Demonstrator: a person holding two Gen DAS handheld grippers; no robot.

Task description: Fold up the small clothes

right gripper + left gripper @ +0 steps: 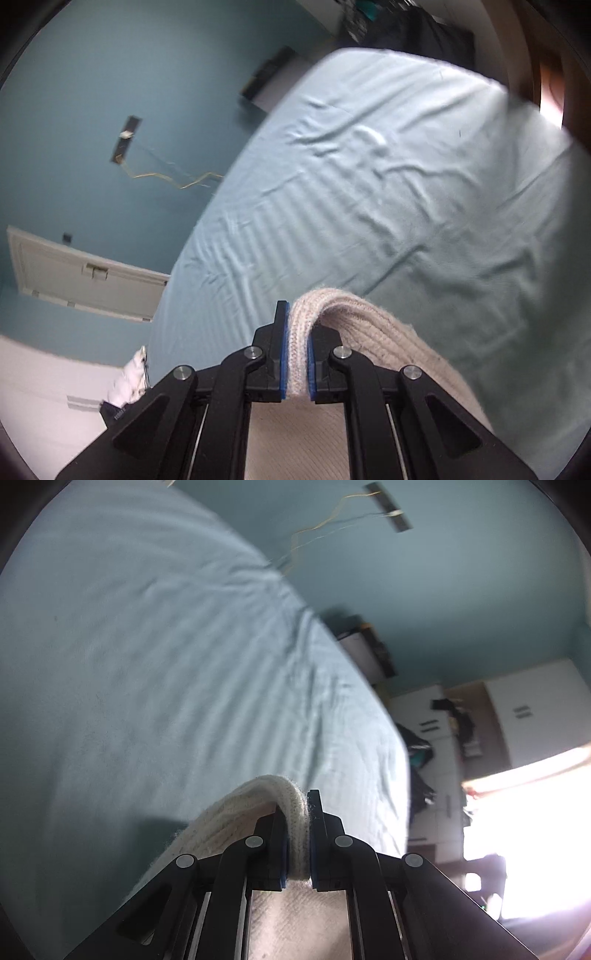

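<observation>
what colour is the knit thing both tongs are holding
Cream, off-white ribbed knit garment; clearest in the right wrist view.

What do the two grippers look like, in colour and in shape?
Both the left gripper and the right gripper are black, with angular linkage arms joined by round silver pins. The fingers carry thin blue pads. No cables or sleeves show.

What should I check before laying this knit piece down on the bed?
1. Left gripper clamped on the knit garment: ok.
2. Right gripper clamped on the same knit: ok.
3. Fabric seated deep between the pads, not at the tips: ok in both views.
4. Bed sheet ahead free of other items: ok, only wrinkles.
5. Garment hanging flat and untwisted between the grippers: cannot tell, the span is out of view.
</observation>
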